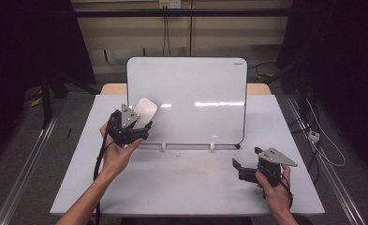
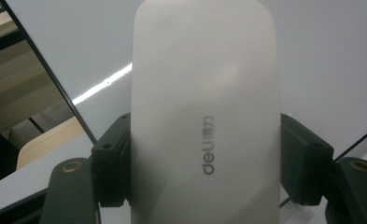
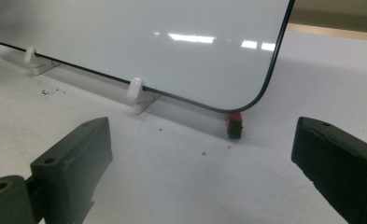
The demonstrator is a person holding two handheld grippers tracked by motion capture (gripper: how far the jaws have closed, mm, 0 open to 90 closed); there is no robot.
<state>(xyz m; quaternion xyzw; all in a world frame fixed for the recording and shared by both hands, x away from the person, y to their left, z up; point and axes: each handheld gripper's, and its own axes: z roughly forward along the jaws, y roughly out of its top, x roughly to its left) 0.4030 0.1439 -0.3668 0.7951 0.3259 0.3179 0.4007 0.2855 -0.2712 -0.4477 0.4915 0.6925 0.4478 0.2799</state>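
Note:
A white board (image 1: 195,98) stands upright on small white feet (image 3: 135,93) at the back of the table. My left gripper (image 1: 142,123) is shut on a white, rounded board eraser (image 2: 204,107), whose pale back carries a grey "deli" mark. The eraser (image 1: 144,111) is held up against the board's lower left area. My right gripper (image 1: 238,167) rests low at the table's front right with its jaws wide apart and nothing between them. A small red and black piece (image 3: 235,125) lies on the table under the board's bottom right corner.
The white table (image 1: 172,183) has bare room in front of the board. A wooden surface (image 1: 259,88) shows behind the board. Cables (image 1: 322,140) and dark stands lie on the floor to the right and left.

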